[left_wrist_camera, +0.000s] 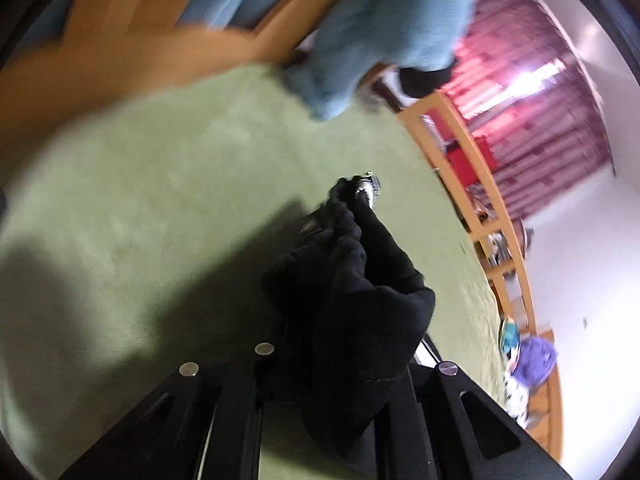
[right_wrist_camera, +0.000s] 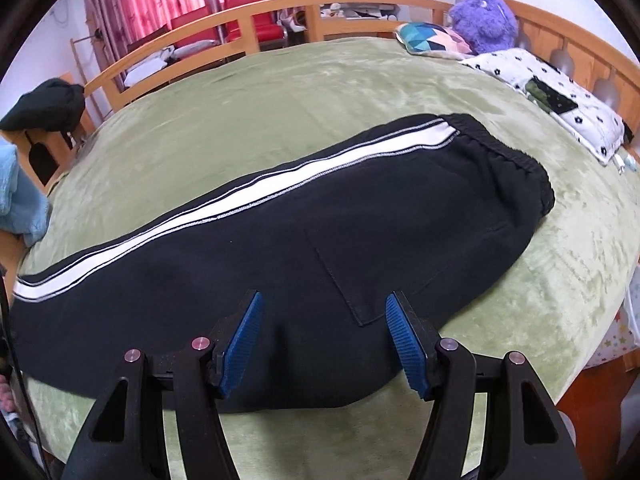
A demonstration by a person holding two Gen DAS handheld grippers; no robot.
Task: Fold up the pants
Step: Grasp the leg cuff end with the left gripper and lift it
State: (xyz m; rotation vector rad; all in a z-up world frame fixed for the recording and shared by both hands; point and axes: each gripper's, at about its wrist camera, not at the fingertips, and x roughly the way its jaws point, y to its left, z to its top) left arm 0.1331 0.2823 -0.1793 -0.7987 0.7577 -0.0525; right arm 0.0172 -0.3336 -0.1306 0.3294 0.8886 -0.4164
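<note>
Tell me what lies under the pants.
The pants lie flat on the green blanket, which shows all around them. Whatever is beneath the fabric itself is covered. The open right gripper hovers over their near edge.

The pants (right_wrist_camera: 304,220) lie lengthwise across the bed (right_wrist_camera: 280,92), waistband toward the headboard (right_wrist_camera: 560,36) at the right. Two pillows (right_wrist_camera: 540,96) and a plush toy (right_wrist_camera: 484,20) sit along the headboard edge. A towel (right_wrist_camera: 20,200) hangs over the foot rail at the left.
</note>
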